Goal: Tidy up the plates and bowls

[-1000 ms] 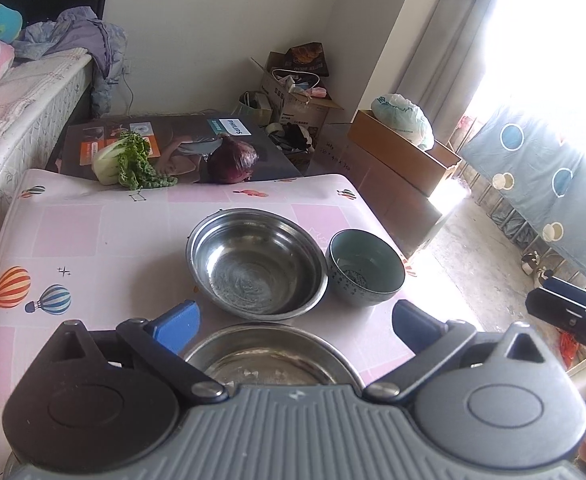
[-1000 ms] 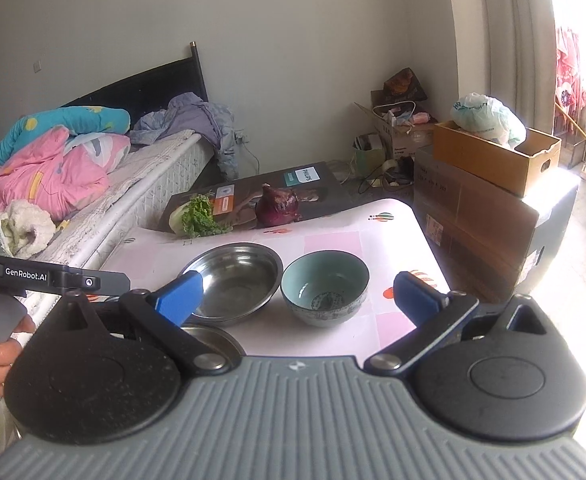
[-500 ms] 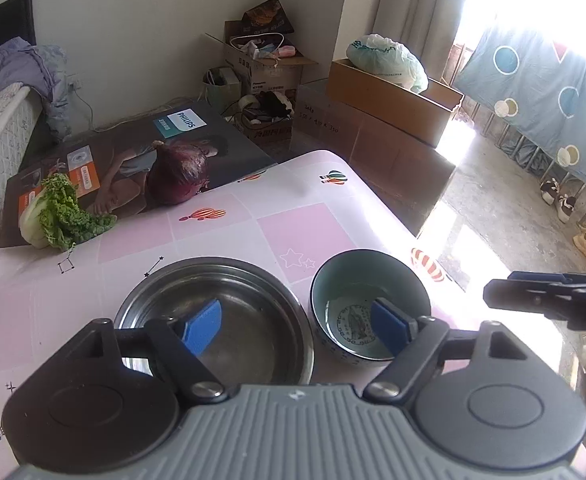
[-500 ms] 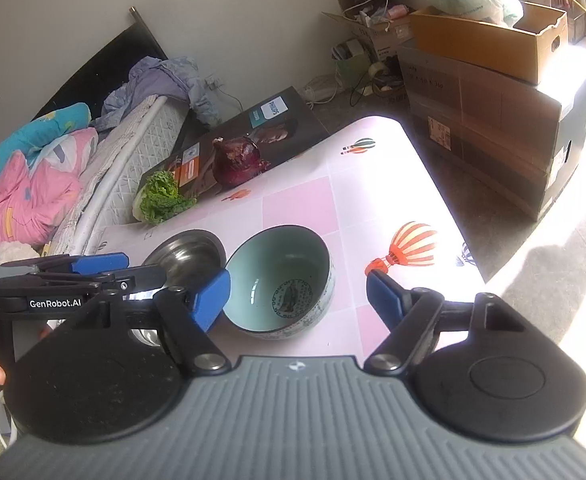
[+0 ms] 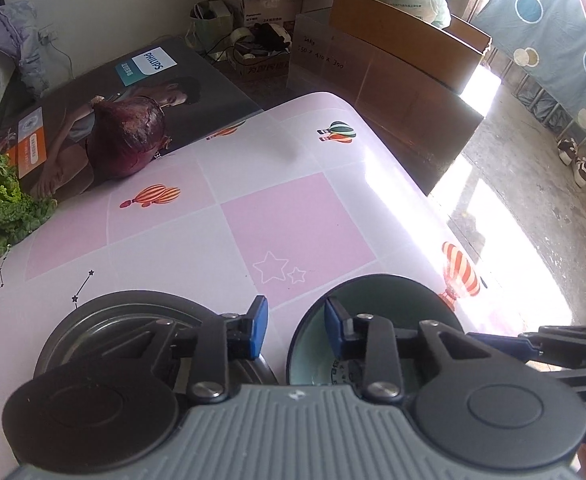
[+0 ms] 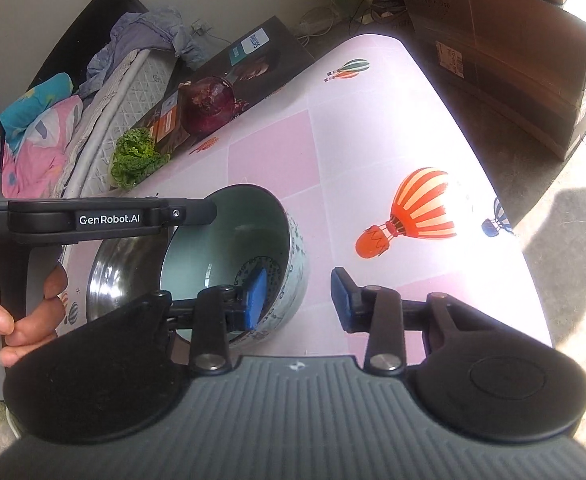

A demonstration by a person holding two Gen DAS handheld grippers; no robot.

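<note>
Right gripper (image 6: 299,294) jaws closing astride the near wall of the ceramic bowl (image 6: 289,236), pads not yet pressing; left gripper (image 5: 295,326) jaws closing over the gap between steel bowl (image 5: 105,308) and ceramic bowl; both bowls touching on the desk (image 5: 293,216)

The table (image 5: 293,216) wears a pink-and-white checked cover printed with balloons and stars; on it, just under the left claw (image 5: 295,330), a steel bowl (image 5: 105,320) sits beside a green bowl (image 5: 397,292), rims close; ahead and left of that claw, at the far edge, lie a flat box (image 5: 105,92), a lettuce (image 5: 1,204) and a red cabbage (image 5: 129,136).
</note>
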